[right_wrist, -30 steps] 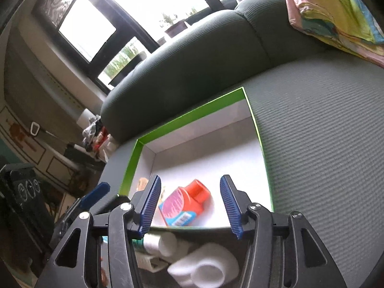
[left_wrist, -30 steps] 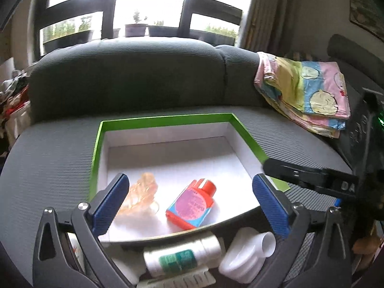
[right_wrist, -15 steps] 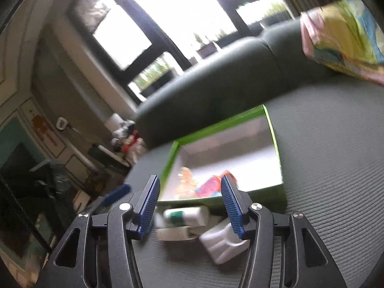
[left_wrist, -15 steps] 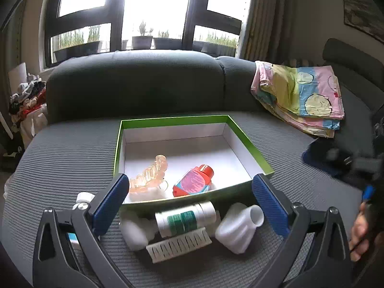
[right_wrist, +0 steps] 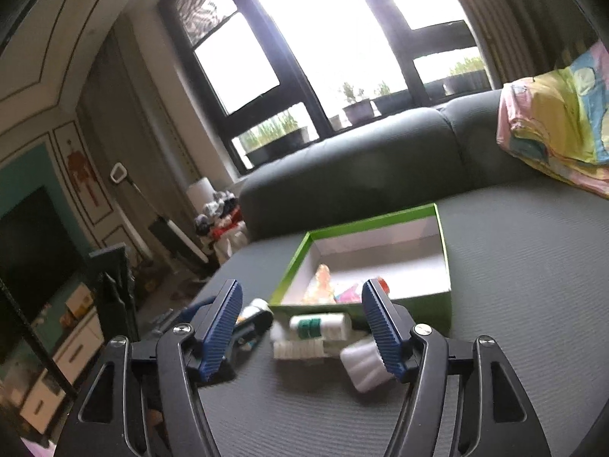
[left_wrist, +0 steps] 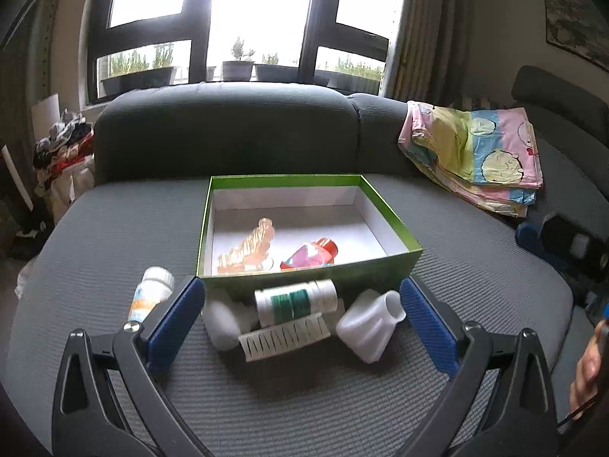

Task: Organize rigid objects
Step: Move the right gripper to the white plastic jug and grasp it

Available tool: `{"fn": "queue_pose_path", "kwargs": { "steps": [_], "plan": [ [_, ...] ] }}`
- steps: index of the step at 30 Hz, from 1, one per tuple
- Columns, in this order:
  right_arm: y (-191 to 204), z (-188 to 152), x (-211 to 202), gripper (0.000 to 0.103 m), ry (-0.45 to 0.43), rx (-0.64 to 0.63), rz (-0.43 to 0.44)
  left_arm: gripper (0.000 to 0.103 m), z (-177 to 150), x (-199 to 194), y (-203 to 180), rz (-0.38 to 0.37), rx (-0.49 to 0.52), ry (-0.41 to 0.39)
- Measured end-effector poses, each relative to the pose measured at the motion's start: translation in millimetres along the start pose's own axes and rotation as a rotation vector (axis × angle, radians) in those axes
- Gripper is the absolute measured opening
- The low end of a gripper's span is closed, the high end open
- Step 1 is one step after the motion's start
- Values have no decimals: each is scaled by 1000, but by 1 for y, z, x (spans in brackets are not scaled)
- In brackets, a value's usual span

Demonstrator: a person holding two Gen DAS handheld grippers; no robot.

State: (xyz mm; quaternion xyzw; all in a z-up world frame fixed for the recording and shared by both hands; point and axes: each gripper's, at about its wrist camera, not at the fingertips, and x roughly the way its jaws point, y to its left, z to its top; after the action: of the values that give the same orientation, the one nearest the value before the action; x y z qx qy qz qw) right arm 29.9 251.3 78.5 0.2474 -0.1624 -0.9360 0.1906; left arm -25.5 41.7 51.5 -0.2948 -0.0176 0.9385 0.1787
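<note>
We note the green box sitting open on the grey sofa seat. Two items lie inside it, side by side on the white floor: a translucent orange piece and a pink bottle with a red cap.

Still outside, bunched just in front of the box's near wall:
- a white bottle with a green label, lying on its side against the wall;
- a white ribbed comb-like piece, just in front of that bottle;
- a white rounded lump to the left, identity unclear;
- a white wide-mouthed container, tipped over at the right;
- a small white bottle with an orange label, lying apart at the far left.

Progress, as we judge it: two of seven visible items are boxed and five are left, so under half is done.

Left gripper: jaws spread wide, nothing between the pads; it hangs over the seat short of the loose cluster.

Right gripper: jaws opening, nothing between them; it sits back from the box, with the cluster beyond its tips in the right wrist view.

A folded patterned blanket lies on the seat to the right, well apart from the box. Part of a hand shows at the right edge of the left view.
</note>
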Motion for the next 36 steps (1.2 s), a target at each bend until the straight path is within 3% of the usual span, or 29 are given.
{"fn": "queue_pose_path", "kwargs": {
  "steps": [3, 6, 19, 26, 31, 36],
  "plan": [
    [-3, -12, 3, 69, 26, 0, -36, 102, -7, 1, 3, -4, -18, 10],
    [-8, -22, 6, 81, 45, 5, -64, 102, -13, 3, 7, 4, -32, 23],
    [-22, -50, 23, 81, 134, 15, -128, 102, -30, 5, 54, 43, -124, 67],
    [-24, -61, 42, 81, 190, 3, -146, 102, -41, 7, 77, -1, -176, 120],
    [-37, -64, 54, 81, 223, 34, -157, 102, -54, 21, 67, -126, -184, 193],
    [-57, -61, 63, 81, 255, 120, -148, 102, -62, 37, 29, -171, -76, 235]
  ]
}}
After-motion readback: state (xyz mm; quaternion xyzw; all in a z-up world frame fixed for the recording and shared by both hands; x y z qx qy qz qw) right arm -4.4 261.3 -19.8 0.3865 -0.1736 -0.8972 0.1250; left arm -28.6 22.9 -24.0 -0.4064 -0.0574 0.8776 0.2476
